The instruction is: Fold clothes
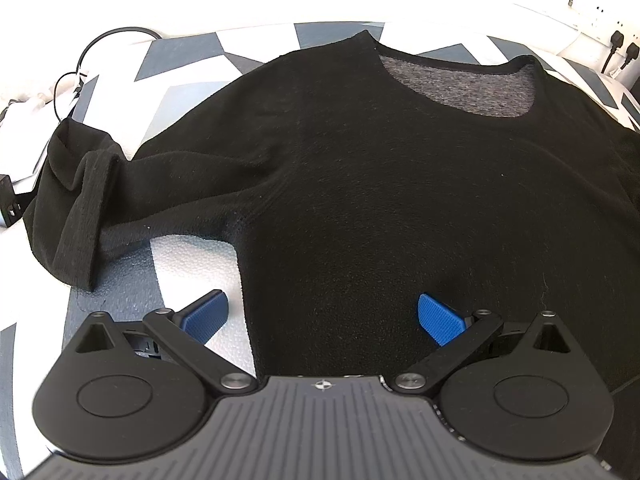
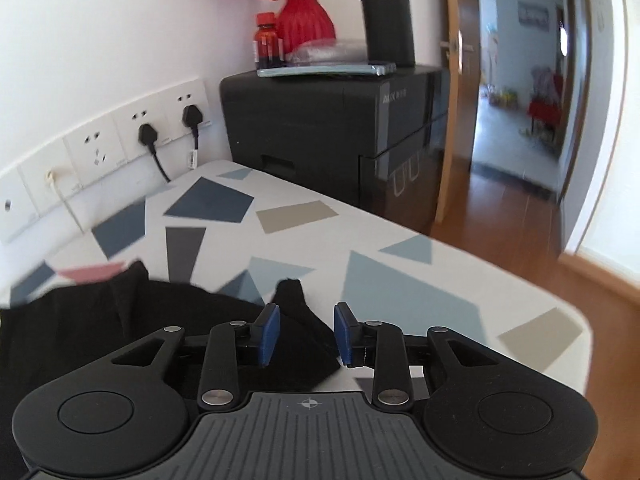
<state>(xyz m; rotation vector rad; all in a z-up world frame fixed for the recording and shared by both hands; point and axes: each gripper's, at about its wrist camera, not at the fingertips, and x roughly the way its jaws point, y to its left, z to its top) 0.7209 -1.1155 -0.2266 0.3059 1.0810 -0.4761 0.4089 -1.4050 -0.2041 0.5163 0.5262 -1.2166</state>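
Observation:
A black sweater [image 1: 380, 184] lies flat on the patterned bed sheet [image 1: 192, 256], its neckline [image 1: 464, 88] at the far side showing a grey inner face. Its left sleeve [image 1: 76, 208] trails off left, crumpled and doubled over at the cuff. My left gripper [image 1: 324, 316] stands wide open over the sweater's near left edge, one blue pad over the sheet and the other over the cloth. In the right wrist view, my right gripper [image 2: 307, 334] has its pads [image 2: 270, 336] apart, and a raised peak of the black sweater [image 2: 298, 320] stands between them.
A black cable [image 1: 92, 48] and a small device lie at the bed's far left. Wall sockets with plugs [image 2: 148, 136] sit behind the bed. A black cabinet [image 2: 320, 128] with a red vase [image 2: 306, 16] and bottle stands beside it. The bed's edge [image 2: 576, 320] drops to a wooden floor by an open door.

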